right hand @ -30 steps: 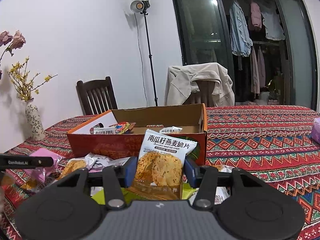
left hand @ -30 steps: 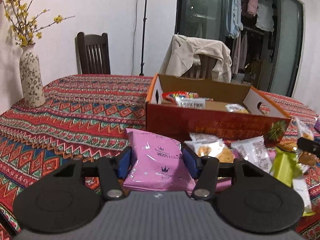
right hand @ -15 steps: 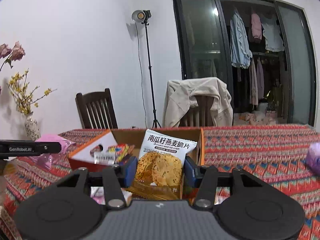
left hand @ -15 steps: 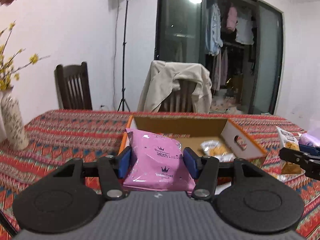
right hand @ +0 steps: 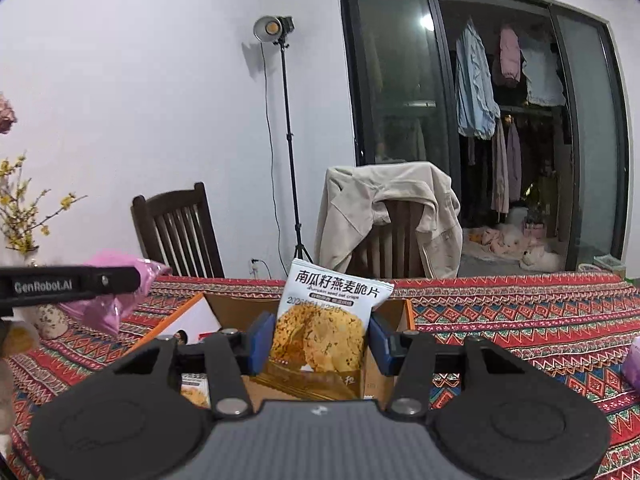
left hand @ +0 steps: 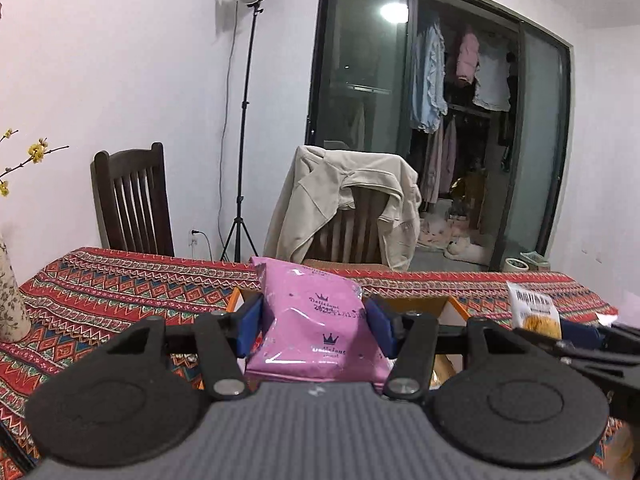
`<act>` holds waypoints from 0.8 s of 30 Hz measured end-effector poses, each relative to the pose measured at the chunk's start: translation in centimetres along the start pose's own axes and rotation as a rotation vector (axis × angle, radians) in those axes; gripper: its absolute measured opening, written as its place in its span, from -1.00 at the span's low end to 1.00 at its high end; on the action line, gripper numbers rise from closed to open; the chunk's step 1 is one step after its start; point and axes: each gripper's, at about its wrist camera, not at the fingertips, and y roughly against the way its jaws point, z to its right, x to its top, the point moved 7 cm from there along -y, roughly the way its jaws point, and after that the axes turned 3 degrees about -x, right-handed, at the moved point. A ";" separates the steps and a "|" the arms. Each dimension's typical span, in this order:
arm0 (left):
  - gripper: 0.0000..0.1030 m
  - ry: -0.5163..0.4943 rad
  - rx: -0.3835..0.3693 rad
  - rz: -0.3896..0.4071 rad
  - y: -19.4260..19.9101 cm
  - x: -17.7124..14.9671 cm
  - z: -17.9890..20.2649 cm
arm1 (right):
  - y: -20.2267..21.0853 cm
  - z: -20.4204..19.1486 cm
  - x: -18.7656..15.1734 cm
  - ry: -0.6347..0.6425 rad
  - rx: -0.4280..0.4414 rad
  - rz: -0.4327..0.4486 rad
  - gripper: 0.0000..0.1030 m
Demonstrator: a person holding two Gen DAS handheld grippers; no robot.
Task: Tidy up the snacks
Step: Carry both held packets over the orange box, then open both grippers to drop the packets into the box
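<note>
A patterned cloth is covering the worktop (right hand: 520, 320), and an open cardboard box (right hand: 240, 312) is sitting on it in front of both grippers. The left gripper (left hand: 314, 320) is holding a pink snack packet (left hand: 316, 328) above the near edge of the box, its fingers clamping the packet's sides. The right gripper (right hand: 318, 340) is gripping a white oat crisps packet (right hand: 324, 320) upright over the box, its fingers pressing on both sides.

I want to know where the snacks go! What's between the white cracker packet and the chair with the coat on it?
The open cardboard box sits there on the tablecloth, behind the white packet and before the coat chair. The right wrist view shows it.
</note>
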 end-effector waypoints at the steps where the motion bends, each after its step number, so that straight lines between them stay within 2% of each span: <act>1: 0.11 0.007 0.003 -0.004 -0.6 0.2 -0.2 | -0.6 0.1 0.0 -0.004 -0.006 -0.007 -0.03; 11: 0.11 0.032 0.009 -0.036 -6.4 0.4 -1.4 | -6.9 0.5 0.3 -0.011 -0.023 -0.045 -0.03; 17: 0.11 0.025 0.041 -0.075 -9.2 -2.1 -2.7 | -10.1 0.5 -1.3 -0.019 -0.029 -0.072 -0.02; 18: 0.15 0.028 0.052 -0.080 -9.5 -2.6 -3.1 | -10.2 0.5 -1.8 -0.017 -0.023 -0.076 0.02; 19: 0.35 0.038 0.059 -0.084 -9.5 -3.0 -3.6 | -10.3 0.4 -2.3 -0.008 -0.014 -0.087 0.02; 20: 0.55 0.052 0.063 -0.089 -9.6 -3.3 -4.2 | -10.5 0.2 -2.6 0.002 -0.005 -0.097 0.11; 21: 0.83 0.066 0.076 -0.091 -9.6 -3.4 -4.8 | -10.7 0.0 -2.9 0.011 0.005 -0.109 0.40; 22: 0.94 0.076 0.097 -0.080 -9.3 -3.2 -5.3 | -10.8 0.0 -3.0 0.012 0.005 -0.113 0.58; 23: 0.97 0.080 0.112 -0.061 -9.0 -3.1 -5.6 | -11.0 0.0 -2.8 0.012 0.003 -0.110 0.89; 24: 1.00 0.081 0.111 -0.045 -8.7 -2.9 -5.7 | -11.1 -0.1 -2.7 0.013 0.006 -0.105 1.00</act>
